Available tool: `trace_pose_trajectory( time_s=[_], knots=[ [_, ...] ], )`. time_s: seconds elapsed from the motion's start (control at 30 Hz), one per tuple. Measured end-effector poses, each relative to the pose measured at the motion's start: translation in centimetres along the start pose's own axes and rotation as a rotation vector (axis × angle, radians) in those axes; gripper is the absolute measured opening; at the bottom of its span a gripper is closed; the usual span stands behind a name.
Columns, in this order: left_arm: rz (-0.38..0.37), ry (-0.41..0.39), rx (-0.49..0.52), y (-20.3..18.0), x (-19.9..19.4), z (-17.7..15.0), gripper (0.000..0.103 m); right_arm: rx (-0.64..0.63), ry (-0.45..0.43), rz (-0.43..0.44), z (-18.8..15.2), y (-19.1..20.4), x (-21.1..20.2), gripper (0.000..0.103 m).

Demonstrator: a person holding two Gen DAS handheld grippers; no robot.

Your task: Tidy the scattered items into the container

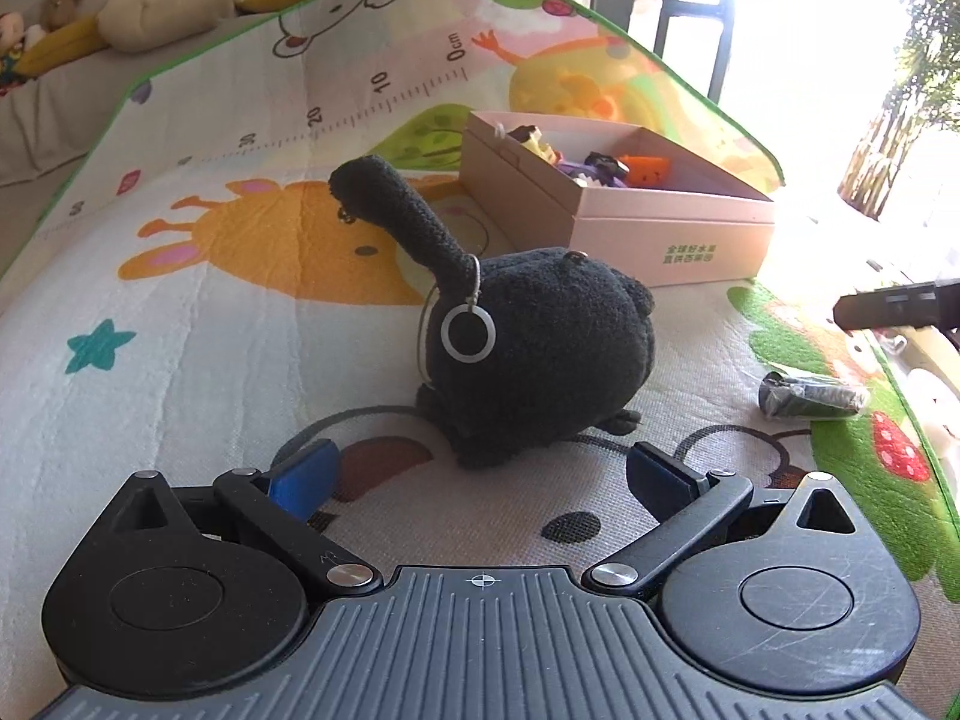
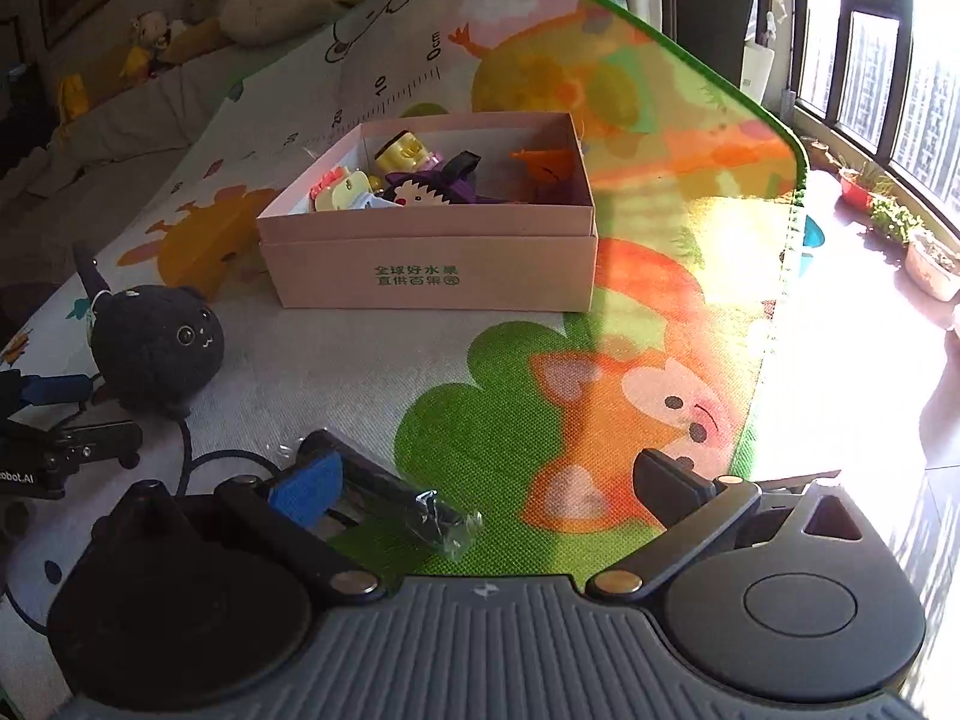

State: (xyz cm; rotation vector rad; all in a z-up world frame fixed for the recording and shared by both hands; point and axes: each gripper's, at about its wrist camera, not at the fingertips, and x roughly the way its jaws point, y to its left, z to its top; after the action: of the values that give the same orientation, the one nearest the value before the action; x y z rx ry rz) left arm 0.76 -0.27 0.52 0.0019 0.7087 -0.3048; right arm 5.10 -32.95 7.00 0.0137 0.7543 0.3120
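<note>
A black plush cat [image 1: 540, 342] with an upright tail and a white ring tag lies on the play mat just ahead of my open left gripper [image 1: 480, 477], between its fingertips but apart from them. It also shows in the right wrist view [image 2: 156, 348] at the left. A pink cardboard box [image 1: 672, 228] [image 2: 432, 276] holds several small toys. A dark plastic-wrapped roll [image 1: 810, 397] [image 2: 396, 498] lies on the mat, close beside the blue left pad of my open right gripper [image 2: 480, 480].
The colourful play mat [image 2: 516, 408] ends at a green edge to the right, with sunlit floor and plant pots [image 2: 900, 228] beyond. Cushions and stuffed toys [image 1: 150, 6] line the back. The left gripper's body [image 2: 54, 444] shows at the right view's left edge.
</note>
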Motion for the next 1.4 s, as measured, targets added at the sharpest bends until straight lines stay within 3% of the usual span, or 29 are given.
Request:
trace_pose_trajectory(
  time_s=[0.17,0.37,0.53,0.67,0.73,0.83,1.0,1.13,1.27,1.33,1.4],
  knots=[
    [-0.130,-0.050,0.011,0.4,-1.5,1.8,0.103,0.100,-0.100,-0.035,6.5,-2.3,2.6,0.103],
    [-0.141,-0.123,-0.001,1.1,-2.5,2.5,0.103,0.312,-0.035,0.074,11.6,-5.5,9.8,0.103],
    [-0.143,-0.122,-0.020,1.8,-1.8,2.3,0.103,0.142,0.000,-0.019,12.9,-1.3,13.0,0.103],
    [-0.145,-0.120,-0.023,1.9,-1.7,1.9,0.103,0.031,0.013,0.085,13.0,2.0,13.9,0.103],
    [-0.146,-0.120,-0.018,1.9,-1.8,1.7,0.103,-0.032,0.008,0.096,12.8,3.7,14.1,0.103],
    [-0.138,-0.116,-0.006,1.8,-1.9,1.3,0.103,-0.073,-0.018,0.063,12.3,4.8,12.6,0.103],
    [-0.103,-0.073,-0.030,1.9,-0.4,0.7,0.103,-0.095,-0.077,0.042,9.2,3.0,5.2,0.103],
    [-0.102,-0.063,-0.051,1.3,0.3,0.5,0.103,-0.106,0.027,0.001,3.6,1.4,0.8,0.103],
    [-0.055,-0.030,-0.062,0.4,1.1,0.2,0.103,-0.167,0.135,-0.063,-2.3,1.9,-0.6,0.103],
    [-0.029,-0.024,-0.062,0.1,1.0,0.0,0.103,-0.258,0.150,-0.155,-4.2,2.6,-0.3,0.103],
    [-0.016,-0.022,-0.055,-0.3,0.7,-0.4,0.103,-0.324,0.102,-0.202,-5.0,2.9,-0.4,0.103]
  ],
)
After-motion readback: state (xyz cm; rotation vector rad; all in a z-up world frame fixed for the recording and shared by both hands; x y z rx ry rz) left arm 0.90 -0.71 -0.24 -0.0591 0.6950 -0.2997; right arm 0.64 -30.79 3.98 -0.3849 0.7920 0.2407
